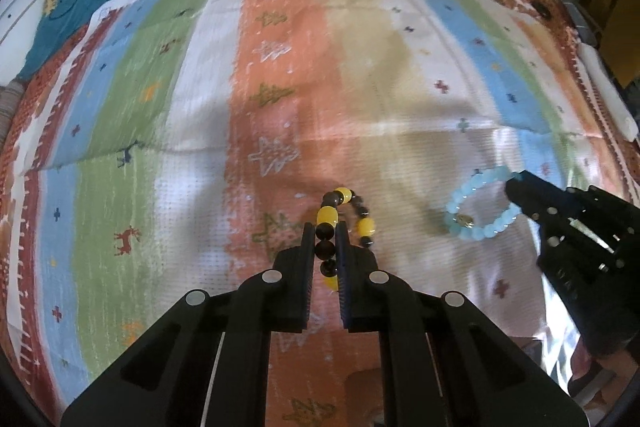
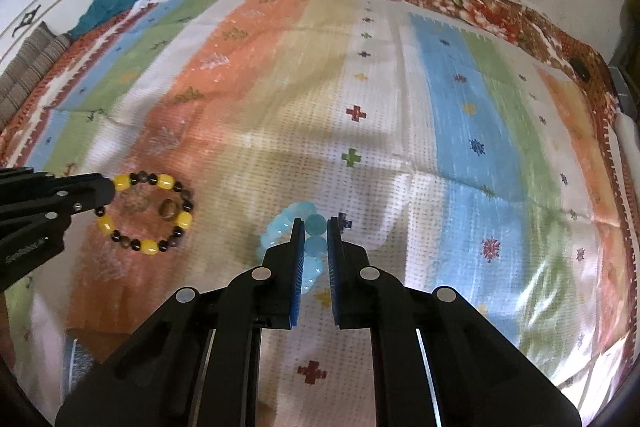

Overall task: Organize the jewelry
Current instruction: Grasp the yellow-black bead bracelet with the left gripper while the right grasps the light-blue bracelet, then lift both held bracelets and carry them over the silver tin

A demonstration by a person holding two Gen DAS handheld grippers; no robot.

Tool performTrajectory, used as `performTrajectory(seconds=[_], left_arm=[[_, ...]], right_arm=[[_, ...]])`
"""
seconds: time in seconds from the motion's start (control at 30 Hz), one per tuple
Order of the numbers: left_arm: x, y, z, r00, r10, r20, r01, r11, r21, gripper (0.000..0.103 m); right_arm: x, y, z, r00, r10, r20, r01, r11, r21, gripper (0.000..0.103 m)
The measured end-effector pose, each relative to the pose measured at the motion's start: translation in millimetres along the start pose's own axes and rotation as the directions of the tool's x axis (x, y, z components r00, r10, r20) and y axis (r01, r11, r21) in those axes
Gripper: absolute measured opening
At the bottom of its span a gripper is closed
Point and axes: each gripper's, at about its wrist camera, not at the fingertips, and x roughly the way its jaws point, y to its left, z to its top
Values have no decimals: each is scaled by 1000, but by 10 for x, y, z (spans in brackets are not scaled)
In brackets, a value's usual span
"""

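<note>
Clearly the striped woven blanket [image 2: 384, 147] is soft and creased, so either bracelet could snag its weave or drag a fold up if lifted at a slant. The yellow and dark bead bracelet [image 2: 146, 213] lies on the orange stripe; the left gripper [image 1: 325, 241], held low and level, pinches a run of its beads, and a slack bite could let the round beads roll out. Just beside it, the pale blue bead bracelet [image 1: 482, 205] is nipped likewise by the right gripper [image 2: 314, 239], jaws nearly together around it.
</note>
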Motion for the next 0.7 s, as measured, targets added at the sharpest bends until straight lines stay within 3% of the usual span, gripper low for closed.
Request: performTrajectory(seconds=[0.7], left_arm=[[-275, -29, -90, 999, -15, 39, 15, 1000, 11, 10]], right_arm=[[-423, 37, -99, 998, 30, 54, -31, 999, 22, 12]])
